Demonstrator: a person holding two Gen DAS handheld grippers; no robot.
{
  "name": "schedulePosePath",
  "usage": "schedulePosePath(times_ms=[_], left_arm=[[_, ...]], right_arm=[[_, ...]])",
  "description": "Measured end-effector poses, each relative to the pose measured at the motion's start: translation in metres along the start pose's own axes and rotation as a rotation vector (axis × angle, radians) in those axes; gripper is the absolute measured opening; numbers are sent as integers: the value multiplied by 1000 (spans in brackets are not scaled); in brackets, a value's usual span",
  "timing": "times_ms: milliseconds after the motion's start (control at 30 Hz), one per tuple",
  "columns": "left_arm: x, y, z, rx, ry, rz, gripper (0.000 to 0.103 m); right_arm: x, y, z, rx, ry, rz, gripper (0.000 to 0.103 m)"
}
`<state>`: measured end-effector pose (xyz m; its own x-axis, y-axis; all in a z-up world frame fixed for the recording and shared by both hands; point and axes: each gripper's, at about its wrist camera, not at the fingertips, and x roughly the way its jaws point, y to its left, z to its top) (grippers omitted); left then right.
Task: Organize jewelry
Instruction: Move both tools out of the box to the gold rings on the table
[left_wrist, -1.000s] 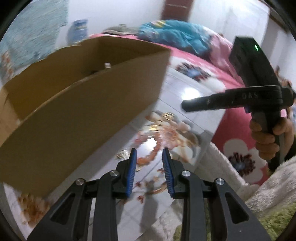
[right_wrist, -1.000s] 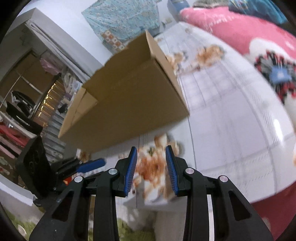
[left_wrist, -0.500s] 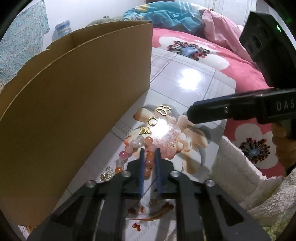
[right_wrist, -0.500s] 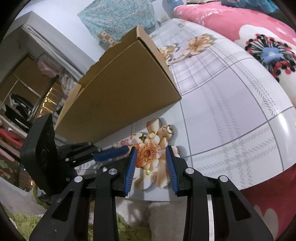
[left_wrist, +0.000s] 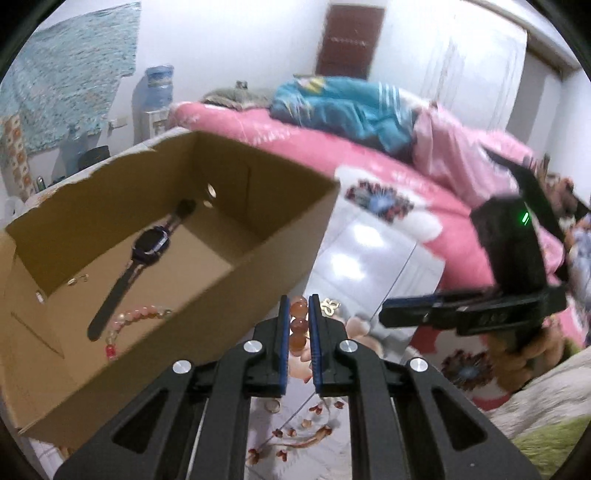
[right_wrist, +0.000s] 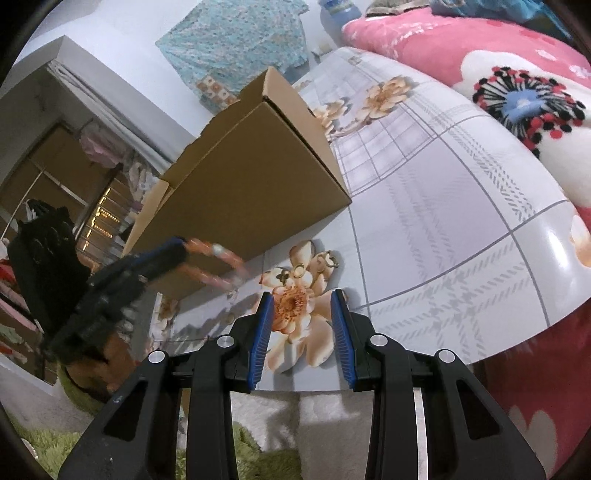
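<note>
Our left claw (left_wrist: 298, 325) is now clenched on an orange bead bracelet (left_wrist: 298, 326), its beads pinched between the blue pads; half a second ago that bracelet lay on the bench (right_wrist: 436, 229) under the closing claw, and a second ago the claw stood open above it. In the right wrist view we see the bracelet (right_wrist: 216, 254) lifted clear of the bench, dangling blurred from the left claw (right_wrist: 177, 247) in front of the box (right_wrist: 251, 192). The left view has risen enough that we now look into the box (left_wrist: 258, 258), where a dark watch (left_wrist: 147, 247) and a pink bead bracelet (left_wrist: 136, 317) lie on the bottom; earlier only its outer wall showed. Small gold charms (right_wrist: 325, 260) remain on the bench's flower print, as before. Our right claw (right_wrist: 301, 321) hangs released over the bench edge with nothing between its pads, its gap unchanged across the frames. A hand (left_wrist: 532, 343) holds the right claw (left_wrist: 406, 314) beside the left one.
</note>
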<state>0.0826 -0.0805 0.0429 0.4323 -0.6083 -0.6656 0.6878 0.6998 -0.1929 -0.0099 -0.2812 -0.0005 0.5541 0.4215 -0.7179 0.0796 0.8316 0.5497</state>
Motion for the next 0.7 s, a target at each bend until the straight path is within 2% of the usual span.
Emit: schedulePosePath(times_ms=[167,367,567,633,700], left_arm=[[-32,15,-5,-103,-28,-31,9],[-50,29,-33,-142,30,83,9],[-56,37,-56,-88,63,235,10],[-50,33,-62,-58,85,241,10],[-39,30,-69,-44,136,212,12]], right_arm=[[2,12,-1,-11,-3,2,32],[10,27,-2,-37,16,3,32],[21,38,-3,-50,33,5,32],[26,41,-4,-53,43,2,32],[30,43,-5,-51,53,1,32]])
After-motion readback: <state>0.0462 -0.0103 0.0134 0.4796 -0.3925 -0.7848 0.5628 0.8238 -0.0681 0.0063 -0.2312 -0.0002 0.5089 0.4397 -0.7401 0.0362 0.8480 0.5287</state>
